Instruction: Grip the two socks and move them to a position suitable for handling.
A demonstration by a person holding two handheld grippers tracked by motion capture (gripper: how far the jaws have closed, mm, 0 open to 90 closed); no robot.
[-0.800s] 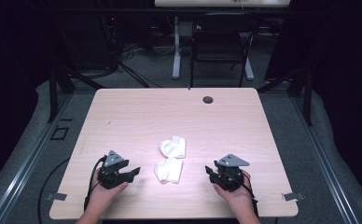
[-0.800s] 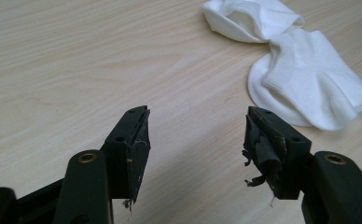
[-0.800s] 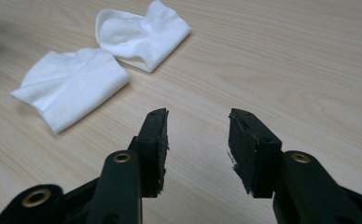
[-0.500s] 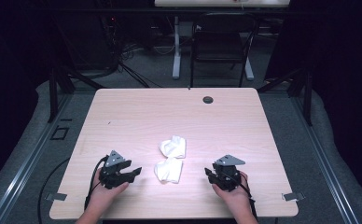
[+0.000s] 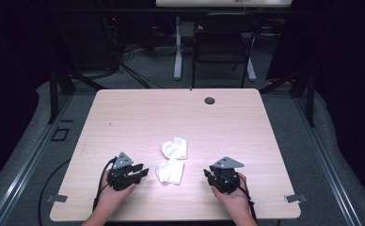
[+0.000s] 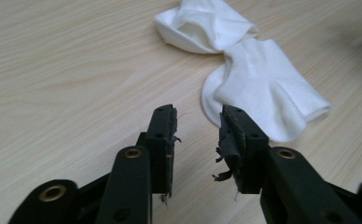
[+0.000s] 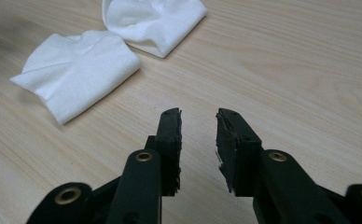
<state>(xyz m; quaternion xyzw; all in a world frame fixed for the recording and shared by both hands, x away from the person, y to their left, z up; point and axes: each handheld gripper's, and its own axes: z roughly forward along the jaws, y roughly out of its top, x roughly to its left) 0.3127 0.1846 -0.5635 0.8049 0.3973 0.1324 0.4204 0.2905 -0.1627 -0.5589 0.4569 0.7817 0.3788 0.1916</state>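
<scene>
White socks (image 5: 172, 160) lie touching, apparently, on the bare table (image 5: 138, 113).

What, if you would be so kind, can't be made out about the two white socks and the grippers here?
- Near sock: underside hidden in the high view, against the table.
- Far sock: top cut off by the left gripper view's edge.
- Small dark mark: too small to identify in the high view.

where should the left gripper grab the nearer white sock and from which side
Probably the rounded edge of the nearer sock that faces the left gripper, coming in low along the table from the sock's left. That edge lies flat and free just ahead of the open fingers, while the sock's far end touches the farther sock.
</scene>
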